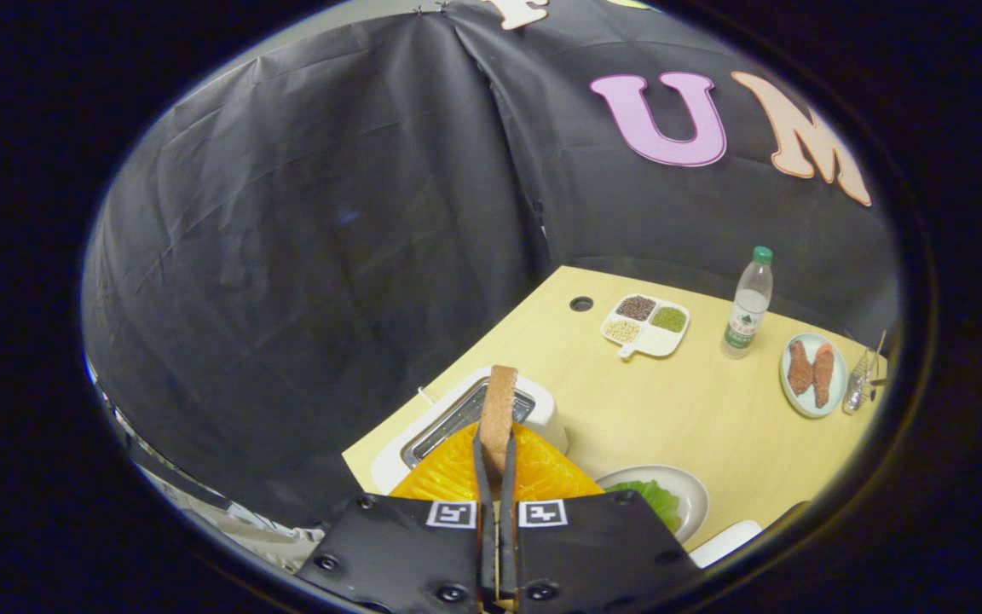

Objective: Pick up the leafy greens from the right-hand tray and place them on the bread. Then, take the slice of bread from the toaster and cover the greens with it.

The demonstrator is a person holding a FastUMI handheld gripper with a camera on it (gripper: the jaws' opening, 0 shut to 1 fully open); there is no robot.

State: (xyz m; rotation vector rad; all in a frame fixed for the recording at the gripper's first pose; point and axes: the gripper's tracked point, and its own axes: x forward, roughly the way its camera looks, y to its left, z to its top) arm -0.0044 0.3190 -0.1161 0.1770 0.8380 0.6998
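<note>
Wooden table (696, 409), dark cloth behind. Bread slice (499, 409) pinched edge-on between the gripper (496, 465) fingers, held upright above the toaster (542, 408), likely just lifted out. Greens (657, 499) already lie on the plate (700, 490) beside the fingers, awaiting cover. Water bottle (748, 307) stands well beyond.

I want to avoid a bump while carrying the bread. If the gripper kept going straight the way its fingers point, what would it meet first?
The gripper, shut on the bread slice, points over the toaster toward the black cloth wall. The wall looks like the first thing met, though depth is unclear and the toaster sits close below.
</note>
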